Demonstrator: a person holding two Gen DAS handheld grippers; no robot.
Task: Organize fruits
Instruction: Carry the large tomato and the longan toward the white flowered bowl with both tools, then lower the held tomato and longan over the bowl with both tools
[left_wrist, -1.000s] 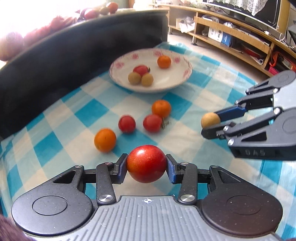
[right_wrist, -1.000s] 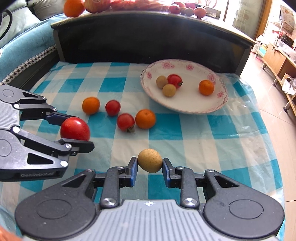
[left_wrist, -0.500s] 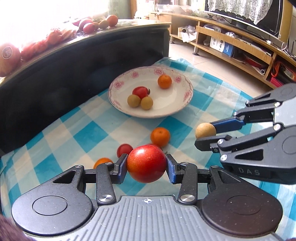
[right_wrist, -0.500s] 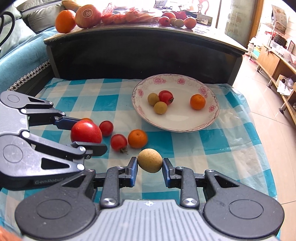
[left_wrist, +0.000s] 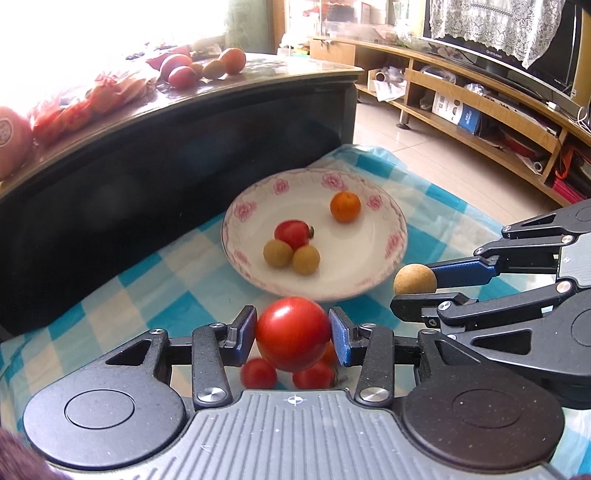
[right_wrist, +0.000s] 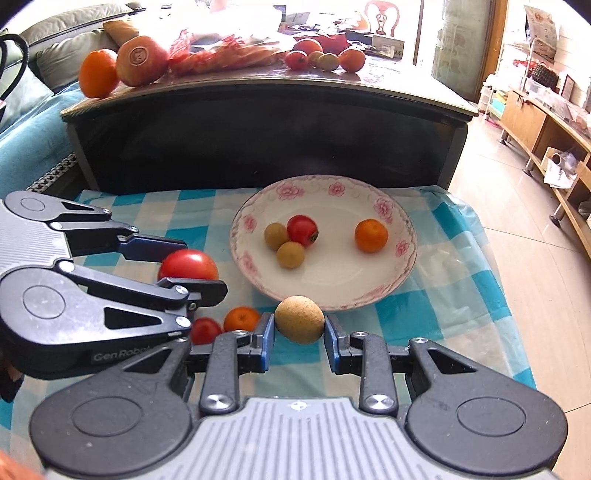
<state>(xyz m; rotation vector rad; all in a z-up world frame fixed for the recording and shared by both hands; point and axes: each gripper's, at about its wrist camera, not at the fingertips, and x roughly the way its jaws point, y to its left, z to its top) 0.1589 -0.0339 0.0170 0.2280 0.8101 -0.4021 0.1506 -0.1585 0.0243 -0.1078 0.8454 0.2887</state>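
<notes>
Both hand-held grippers have risen and come forward since a second ago, so the plate (left_wrist: 397, 236) now lies just ahead of them and the loose fruit on the cloth sits under their fingers.

On the left, the left hand-held gripper (left_wrist: 293, 334) is clamped on a red tomato (left_wrist: 293, 332), held in the air short of the plate's near rim. To the right, the right hand-held gripper (right_wrist: 299, 325) pinches a small tan fruit (right_wrist: 299, 319) at about the same height.

The risks, as I judge them: both loads are round and smooth, so a slack grip could let one slip out and roll. Released too high, either could bounce out of the shallow plate or knock the tomato (right_wrist: 303, 229), two tan fruits and orange (right_wrist: 371, 235) already in it. The two grippers are close together and could collide over the plate.

A blue-and-white checked cloth (right_wrist: 443, 295) covers the low surface. Behind it stands a dark bench (right_wrist: 258, 122) with more fruit on top; to the right are a tiled floor (right_wrist: 535, 277) and wooden shelving.
</notes>
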